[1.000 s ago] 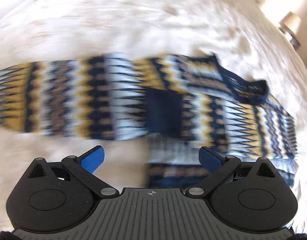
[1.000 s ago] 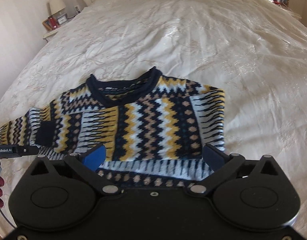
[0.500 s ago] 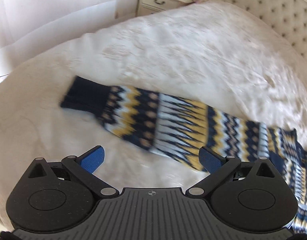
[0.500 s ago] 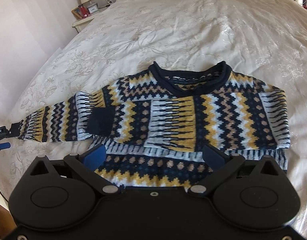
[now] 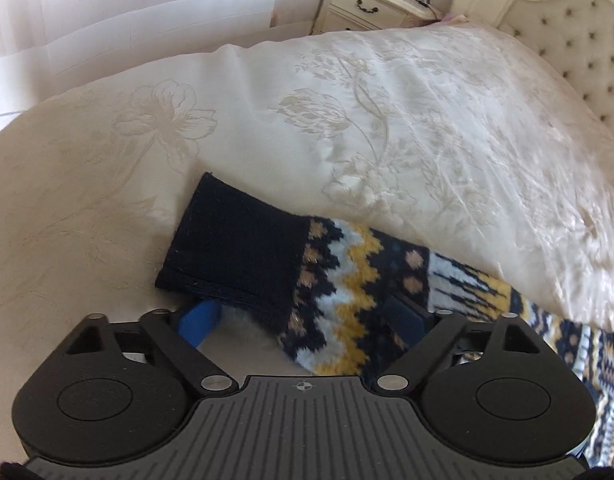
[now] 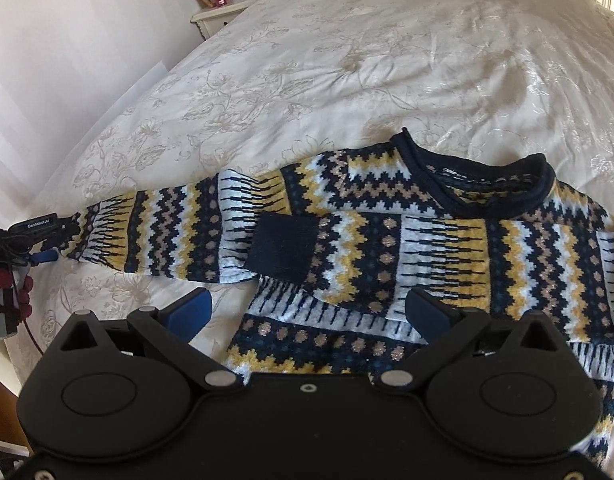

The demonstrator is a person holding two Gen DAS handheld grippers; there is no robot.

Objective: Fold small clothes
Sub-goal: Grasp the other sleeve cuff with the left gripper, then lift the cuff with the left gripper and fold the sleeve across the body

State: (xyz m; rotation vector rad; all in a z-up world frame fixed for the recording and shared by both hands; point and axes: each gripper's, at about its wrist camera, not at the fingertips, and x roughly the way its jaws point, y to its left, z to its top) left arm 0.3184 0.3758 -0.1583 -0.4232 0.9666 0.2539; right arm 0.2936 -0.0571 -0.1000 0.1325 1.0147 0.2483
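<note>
Navy, yellow and white zigzag-knit sweater (image 6: pixel 427 248) lies flat on the cream floral-embroidered bedspread (image 6: pixel 347 60), one sleeve folded across its chest, the other stretched out sideways. The left tool (image 5: pixel 303 316) sits wide open at that outstretched sleeve's navy cuff (image 5: pixel 235 248), straddling it, gripping nothing. The right tool (image 6: pixel 307 312) hangs wide open over the sweater's hem, empty.

We see soft daylight on the cream floral satin bedspread (image 5: pixel 407 120), with glare at its right side. Fisheye bending darkens every corner. The patterned navy, yellow and white knit sweater (image 6: pixel 427 240) looks sharp; far edges blur slightly.
</note>
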